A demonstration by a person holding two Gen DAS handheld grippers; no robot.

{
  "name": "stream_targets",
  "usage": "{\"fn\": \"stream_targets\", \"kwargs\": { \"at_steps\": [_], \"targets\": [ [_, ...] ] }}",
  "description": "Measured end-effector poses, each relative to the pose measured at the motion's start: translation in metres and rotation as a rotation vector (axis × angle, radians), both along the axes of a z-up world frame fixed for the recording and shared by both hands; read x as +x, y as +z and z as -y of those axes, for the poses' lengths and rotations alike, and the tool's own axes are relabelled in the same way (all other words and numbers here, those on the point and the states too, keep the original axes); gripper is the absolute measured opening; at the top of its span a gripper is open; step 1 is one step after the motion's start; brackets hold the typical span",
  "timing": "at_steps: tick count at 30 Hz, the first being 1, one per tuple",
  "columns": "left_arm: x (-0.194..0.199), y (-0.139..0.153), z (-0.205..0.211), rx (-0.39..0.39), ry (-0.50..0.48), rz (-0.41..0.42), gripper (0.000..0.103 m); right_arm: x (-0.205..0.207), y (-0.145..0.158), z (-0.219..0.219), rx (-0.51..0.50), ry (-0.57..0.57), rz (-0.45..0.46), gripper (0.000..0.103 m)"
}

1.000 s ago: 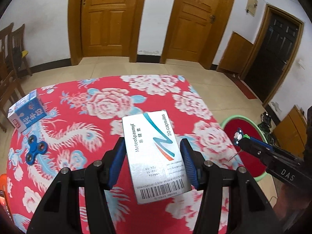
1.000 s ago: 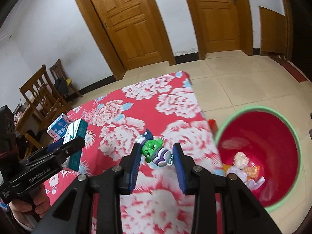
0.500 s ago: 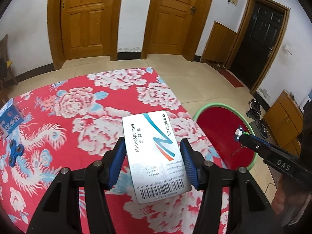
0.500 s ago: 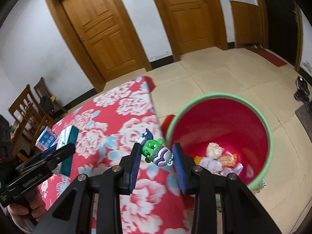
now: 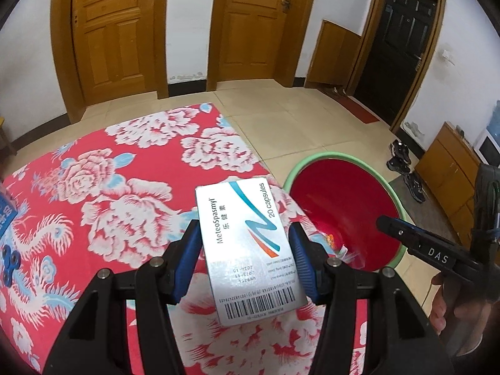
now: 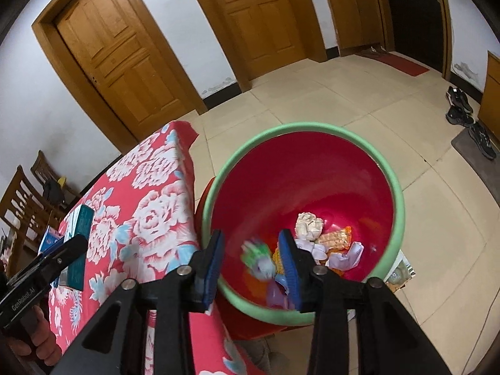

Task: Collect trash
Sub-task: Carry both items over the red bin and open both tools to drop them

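My left tongs [image 5: 245, 257] grip a white medicine box [image 5: 248, 247] marked "20 capsules", the blue pads pressed to its long sides, barcode end nearest me. The box hangs above the red flowered cloth of the table [image 5: 131, 187], close to the table's edge and short of the bin [image 5: 368, 168], whose green rim and red inside show just beyond, on the tiled floor.

My right tongs [image 6: 251, 264] hang over that bin [image 6: 397, 206], their jaws opening. A small green and purple toy [image 6: 257, 257], blurred, is between the pads and apart from both, above the bin's red inside. At the bottom of the bin lie a crumpled pale wad [image 6: 307, 225], an orange wrapper [image 6: 337, 237] and scraps of white paper [image 6: 345, 257].

From the right view, the boxed left tongs [image 6: 73, 243] show at the frame's left over the table, with a hand [image 6: 40, 343] on the handle. From the left view, one finger of the right tongs [image 5: 409, 237] reaches in over the bin's rim. On the table's far left lie a blue fidget spinner [image 5: 9, 264] and part of a blue carton [image 5: 6, 212].
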State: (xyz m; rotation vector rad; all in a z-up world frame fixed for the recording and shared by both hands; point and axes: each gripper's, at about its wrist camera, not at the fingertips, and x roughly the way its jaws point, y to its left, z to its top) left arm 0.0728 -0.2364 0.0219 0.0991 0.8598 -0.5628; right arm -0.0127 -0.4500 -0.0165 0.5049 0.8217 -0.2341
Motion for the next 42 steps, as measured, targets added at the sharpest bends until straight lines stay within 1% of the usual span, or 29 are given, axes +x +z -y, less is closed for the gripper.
{"fn": "stream_targets", "kwargs": {
  "at_steps": [8, 19, 26, 28, 33, 38, 39, 40, 42],
  "targets": [
    [-0.005, -0.007, 0.03, 0.008, -0.084, 0.004, 0.057, -0.014, 0.006, 0.009, -0.01, -0.034, 0.03, 0.049],
    [-0.008, -0.023, 0.076, 0.003, -0.186, 0.002, 0.057, -0.048, 0.015, 0.029, -0.05, -0.127, 0.063, 0.051],
    [-0.01, -0.031, 0.099, -0.004, -0.247, 0.018, 0.058, -0.058, 0.012, 0.041, -0.031, -0.164, 0.065, 0.052],
    [-0.01, -0.034, 0.103, -0.009, -0.262, 0.011, 0.058, -0.059, 0.011, 0.043, -0.027, -0.17, 0.064, 0.052],
    [-0.013, -0.037, 0.109, -0.008, -0.285, -0.008, 0.058, -0.059, 0.01, 0.046, -0.02, -0.182, 0.066, 0.054],
    [-0.012, -0.039, 0.11, 0.002, -0.268, -0.018, 0.059, -0.059, 0.01, 0.042, -0.025, -0.173, 0.063, 0.055],
    [-0.011, -0.039, 0.109, -0.004, -0.265, -0.024, 0.06, -0.06, 0.01, 0.042, -0.026, -0.173, 0.064, 0.055],
    [-0.01, -0.039, 0.109, -0.01, -0.262, -0.029, 0.064, -0.06, 0.011, 0.042, -0.029, -0.174, 0.065, 0.055],
    [-0.009, -0.038, 0.106, -0.023, -0.252, -0.029, 0.068, -0.061, 0.013, 0.041, -0.034, -0.176, 0.068, 0.056]
  ]
}}
